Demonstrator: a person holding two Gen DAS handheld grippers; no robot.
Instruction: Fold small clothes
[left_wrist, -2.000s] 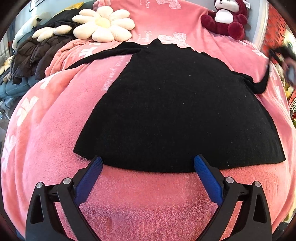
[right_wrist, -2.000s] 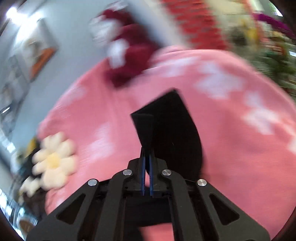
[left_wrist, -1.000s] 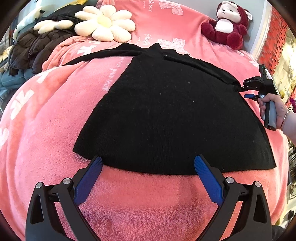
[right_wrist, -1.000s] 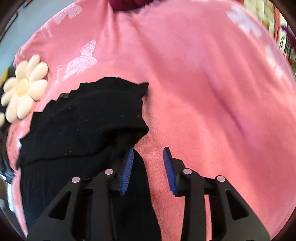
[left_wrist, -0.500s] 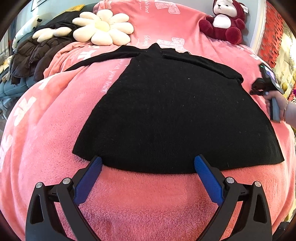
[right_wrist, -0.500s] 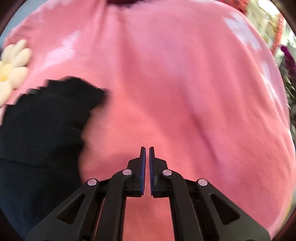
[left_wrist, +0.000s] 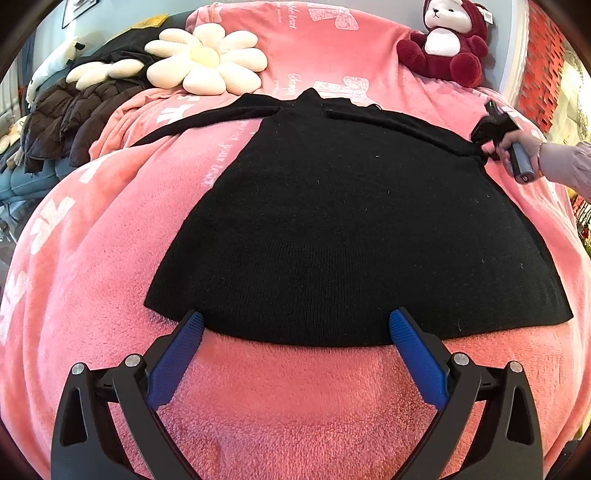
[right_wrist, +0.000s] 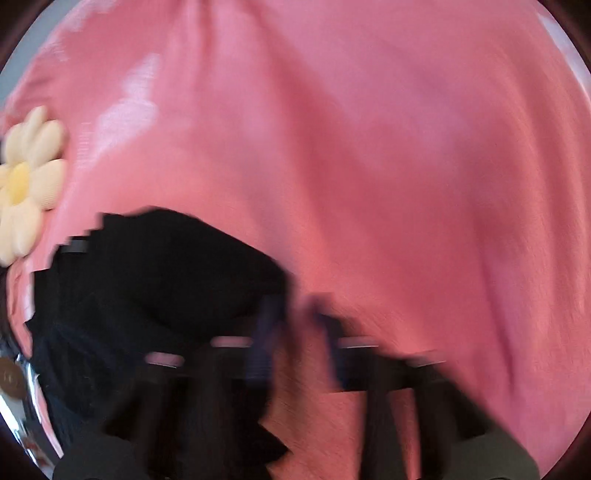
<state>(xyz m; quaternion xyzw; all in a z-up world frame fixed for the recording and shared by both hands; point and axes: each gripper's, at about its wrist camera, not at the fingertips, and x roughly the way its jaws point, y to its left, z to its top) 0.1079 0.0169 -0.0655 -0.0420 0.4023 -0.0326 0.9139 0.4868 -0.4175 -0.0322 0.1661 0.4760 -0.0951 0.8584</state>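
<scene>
Black sweater (left_wrist: 351, 229) flat on pink blanket (left_wrist: 92, 258), left gripper (left_wrist: 295, 332) spread wide

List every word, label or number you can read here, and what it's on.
White script on the pink blanket, beside the black sweater: partly covered and distorted, not reliably readable.
Tag on the stuffed bear: too small.
Right wrist view: blurred, nothing readable.

Two low views sharing black sweater (left_wrist: 351, 229)
</scene>
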